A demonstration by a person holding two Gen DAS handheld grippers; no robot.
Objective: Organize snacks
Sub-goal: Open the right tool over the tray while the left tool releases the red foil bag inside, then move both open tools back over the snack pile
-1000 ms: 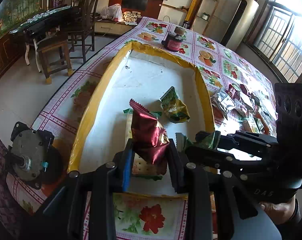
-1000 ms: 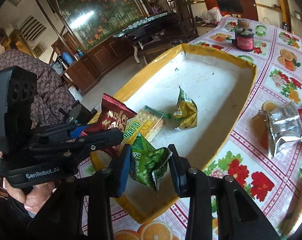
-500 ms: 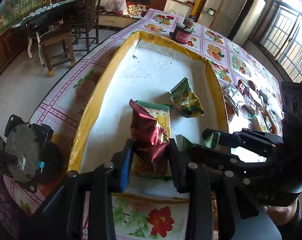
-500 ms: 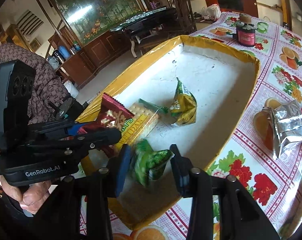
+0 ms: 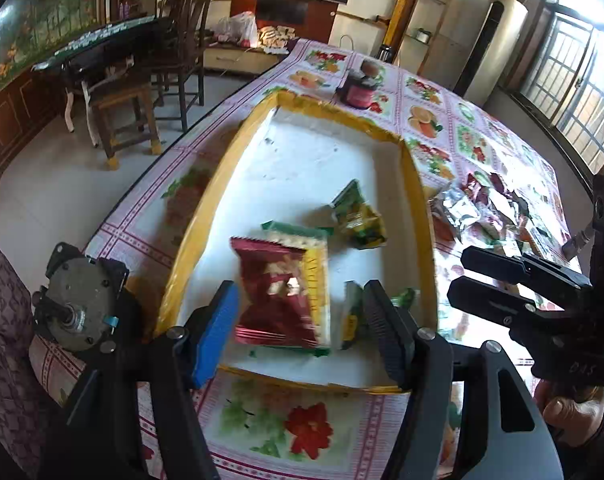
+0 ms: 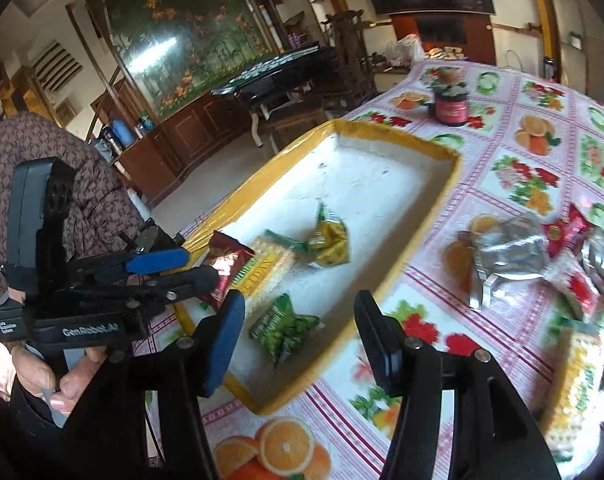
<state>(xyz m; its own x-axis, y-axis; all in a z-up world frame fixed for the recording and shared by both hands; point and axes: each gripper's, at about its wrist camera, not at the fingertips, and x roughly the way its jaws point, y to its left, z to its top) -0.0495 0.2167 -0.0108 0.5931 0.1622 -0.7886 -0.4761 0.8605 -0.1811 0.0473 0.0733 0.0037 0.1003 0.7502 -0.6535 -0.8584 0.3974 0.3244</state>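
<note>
Blue-padded and spread, the left gripper (image 5: 297,326) has just been opening; the red packet (image 5: 275,300) lies between its jaws, loose of both pads, on a cracker pack (image 5: 308,264) in the tray (image 5: 189,248). Spread likewise, the right gripper (image 6: 299,338) has just been opening too, and the green packet (image 6: 283,326) lies free on the tray floor below it. Further in rests a yellow-green packet (image 5: 360,218). The tray, yellow-rimmed and white inside, sits on the desk (image 6: 514,148) with its fruit-print cloth. To its right lies a heap of snacks, a silver pouch (image 6: 506,258) nearest. Beyond the tray's far end stands a red jar (image 6: 450,104).
</note>
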